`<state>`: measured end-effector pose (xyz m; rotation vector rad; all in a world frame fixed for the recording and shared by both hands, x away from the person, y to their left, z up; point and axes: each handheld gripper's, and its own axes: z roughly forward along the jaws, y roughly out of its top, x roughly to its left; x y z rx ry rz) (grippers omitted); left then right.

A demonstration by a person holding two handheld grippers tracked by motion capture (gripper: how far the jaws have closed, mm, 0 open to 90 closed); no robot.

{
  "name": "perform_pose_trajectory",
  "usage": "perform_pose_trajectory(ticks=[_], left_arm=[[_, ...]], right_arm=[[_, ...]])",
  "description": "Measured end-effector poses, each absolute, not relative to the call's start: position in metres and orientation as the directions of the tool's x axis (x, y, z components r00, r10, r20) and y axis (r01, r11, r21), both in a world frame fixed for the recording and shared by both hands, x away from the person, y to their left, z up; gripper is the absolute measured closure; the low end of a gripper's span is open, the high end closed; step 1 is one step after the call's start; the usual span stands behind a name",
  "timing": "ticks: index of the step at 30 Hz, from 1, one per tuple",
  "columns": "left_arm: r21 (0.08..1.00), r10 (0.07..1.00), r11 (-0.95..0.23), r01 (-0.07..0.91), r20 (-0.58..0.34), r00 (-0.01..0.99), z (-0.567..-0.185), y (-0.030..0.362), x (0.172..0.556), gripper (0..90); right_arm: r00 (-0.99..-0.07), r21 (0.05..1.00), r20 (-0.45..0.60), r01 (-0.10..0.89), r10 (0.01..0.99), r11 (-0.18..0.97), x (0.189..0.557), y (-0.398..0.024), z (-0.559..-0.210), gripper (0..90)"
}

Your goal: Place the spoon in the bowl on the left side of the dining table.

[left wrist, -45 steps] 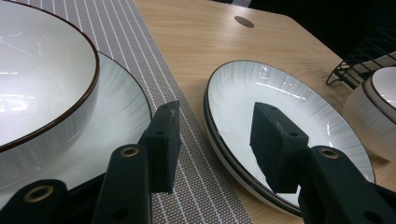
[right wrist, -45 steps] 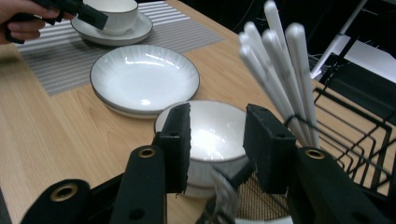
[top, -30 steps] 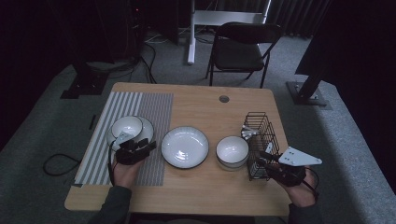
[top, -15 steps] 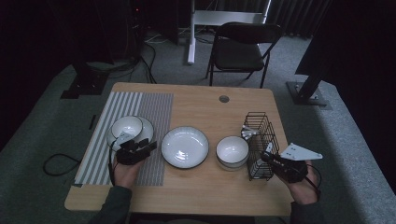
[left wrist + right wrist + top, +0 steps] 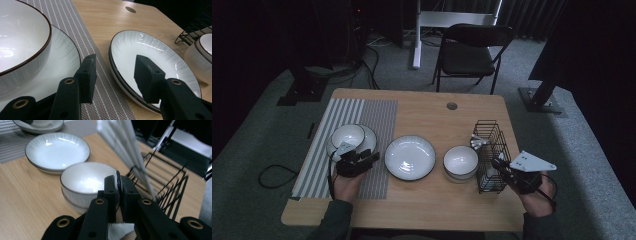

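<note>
A wooden table holds dishes in a row along its near edge. Toward the near right corner stands a black wire basket [image 5: 488, 155] with white utensils [image 5: 125, 142] leaning in it. The right gripper [image 5: 500, 167] reaches into the basket; its jaws have just been closing and now pinch the end of one white utensil [image 5: 117, 181]. The step in hand looks like taking that utensil out. Next, it likely calls for a straight lift clear of the wires. Beside the basket sit a bowl [image 5: 460, 162] and a plate [image 5: 410, 157]. The left gripper [image 5: 362, 159], jaws wide and empty, hovers at the striped mat [image 5: 377, 120], near the left edge.
</note>
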<state>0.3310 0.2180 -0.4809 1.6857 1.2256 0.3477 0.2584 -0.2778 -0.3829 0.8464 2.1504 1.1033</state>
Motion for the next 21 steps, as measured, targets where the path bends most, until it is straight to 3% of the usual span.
perform_pose_trajectory(ticks=[13, 21], left_arm=[[0.828, 0.847, 0.003, 0.560, -0.300, 0.439, -0.481, 0.223, 0.330, 53.6], [0.827, 0.849, 0.000, 0.562, -0.297, 0.437, -0.481, 0.223, 0.328, 53.6]], right_arm=[[-0.625, 0.837, -0.356, 0.117, 0.694, 0.535, 0.247, -0.248, -0.327, 84.9], [-0.695, 0.840, -0.357, 0.053, 0.624, 0.540, 0.234, -0.212, -0.327, 84.9]])
